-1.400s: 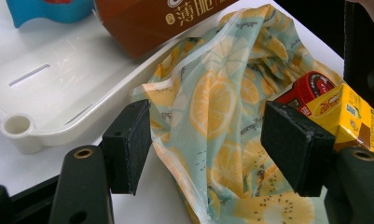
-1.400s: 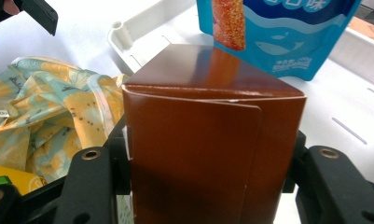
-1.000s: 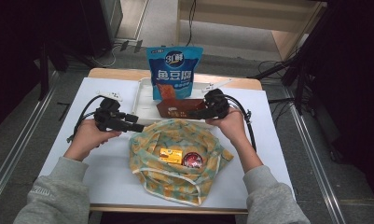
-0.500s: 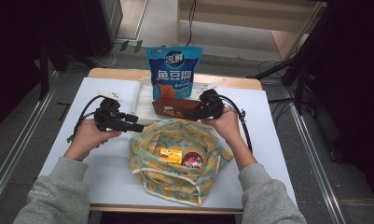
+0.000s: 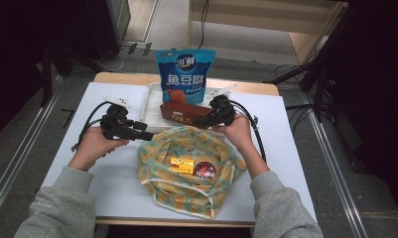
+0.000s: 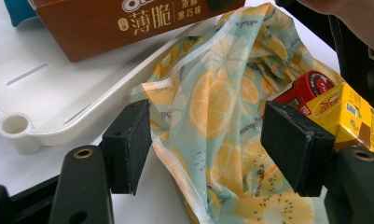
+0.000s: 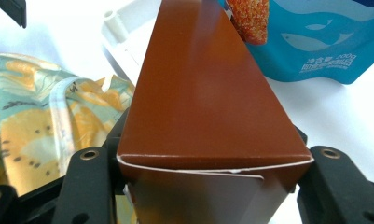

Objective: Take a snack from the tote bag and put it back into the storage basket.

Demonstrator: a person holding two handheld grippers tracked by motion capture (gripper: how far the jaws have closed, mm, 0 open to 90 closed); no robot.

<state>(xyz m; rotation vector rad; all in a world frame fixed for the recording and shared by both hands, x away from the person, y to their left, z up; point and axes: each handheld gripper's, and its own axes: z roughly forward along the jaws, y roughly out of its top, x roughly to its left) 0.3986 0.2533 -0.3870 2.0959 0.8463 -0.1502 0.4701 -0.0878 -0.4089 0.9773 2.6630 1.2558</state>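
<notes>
1. Box: brown carton, long and flat, clamped by one end between the jaws of the right gripper. In the right gripper view the box fills the gap, both pads pressed to its sides. It hangs tilted over the tray's near edge, at 12 o'clock from the bag; judged to be on its way into the bag.
2. Bag: cloth, lemon print, lying slack at table centre with its mouth spread wide toward 12 o'clock, so goods can go in from the tray side.
3. Left gripper: jaws apart, pinching nothing. In the left gripper view the bag's hem lies between the pads without touching either. Judged ready to catch the hem and hold the mouth open at its 10 o'clock corner.
4. Carton: small, yellow, already inside the bag, lying flat.
5. Tin: round, red lid, at 3 o'clock of the carton and just beside it, also inside.
6. Pouch: blue snack pack, upright at the tray's far end, 12 o'clock from the box; not yet packed.
7. Tray: white plastic, at 12 o'clock of the bag, serving as the stock point.
</notes>
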